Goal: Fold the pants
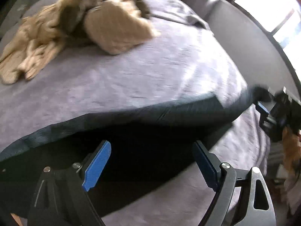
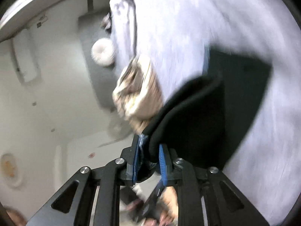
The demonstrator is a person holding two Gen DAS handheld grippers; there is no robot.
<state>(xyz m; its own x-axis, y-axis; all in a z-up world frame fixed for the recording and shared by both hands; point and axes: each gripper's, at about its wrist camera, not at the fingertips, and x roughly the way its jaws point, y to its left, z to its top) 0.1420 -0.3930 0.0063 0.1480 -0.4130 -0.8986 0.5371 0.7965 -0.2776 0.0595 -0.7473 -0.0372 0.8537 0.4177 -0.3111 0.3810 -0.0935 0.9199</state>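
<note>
While no writing reads | left hand-held gripper (image 1: pixel 152 162) spread | right hand-held gripper (image 2: pixel 149 160) pinching pants (image 1: pixel 131 131)

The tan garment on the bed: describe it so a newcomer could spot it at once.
Start at the lilac-grey bed cover filling the left wrist view. At its far left lies the tan garment, a crumpled ribbed heap. The black pants lie stretched flat along the near edge; it is the only pale, bunched cloth.
</note>
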